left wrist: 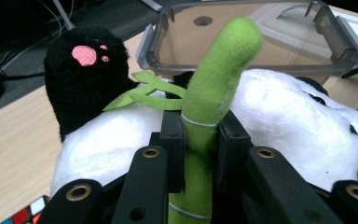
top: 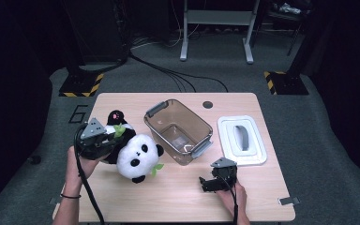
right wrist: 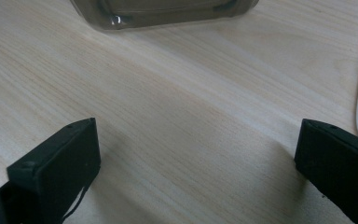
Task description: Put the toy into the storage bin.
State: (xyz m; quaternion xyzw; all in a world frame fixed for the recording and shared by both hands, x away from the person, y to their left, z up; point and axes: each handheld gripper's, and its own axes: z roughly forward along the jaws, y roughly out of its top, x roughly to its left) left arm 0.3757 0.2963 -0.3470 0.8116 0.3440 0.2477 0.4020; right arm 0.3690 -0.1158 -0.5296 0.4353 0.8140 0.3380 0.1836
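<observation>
From above, the panda plush [top: 136, 157] lies on the left part of the wooden table [top: 178, 197], its white head turned toward the person and its black foot with the pink paw print pointing to the far side. The left gripper [top: 104, 143] sits against the panda's body on its left side, but from this height it is not possible to see what the jaws hold.

The left gripper view makes this clear: the two black jaws are closed on the green bamboo stalk [left wrist: 209, 112] that belongs to the panda, squeezing it just below a pale stitched ring. The stalk rises from between the jaws and bends a little to the right at its tip. Its green leaves [left wrist: 144, 93] lie across the white belly, beside the black foot [left wrist: 81, 81]. A small corner of a colour cube [left wrist: 28, 215] shows at the bottom left.

Just right of the panda stands the clear plastic bin [top: 178, 131], and further right the white lid [top: 242, 139] lies flat.

The right gripper [top: 205, 183] rests low over the table near the person's edge, well apart from the panda. In the right gripper view its jaws stand wide apart with bare wood between them, and the bin's base [right wrist: 163, 11] is ahead.
</observation>
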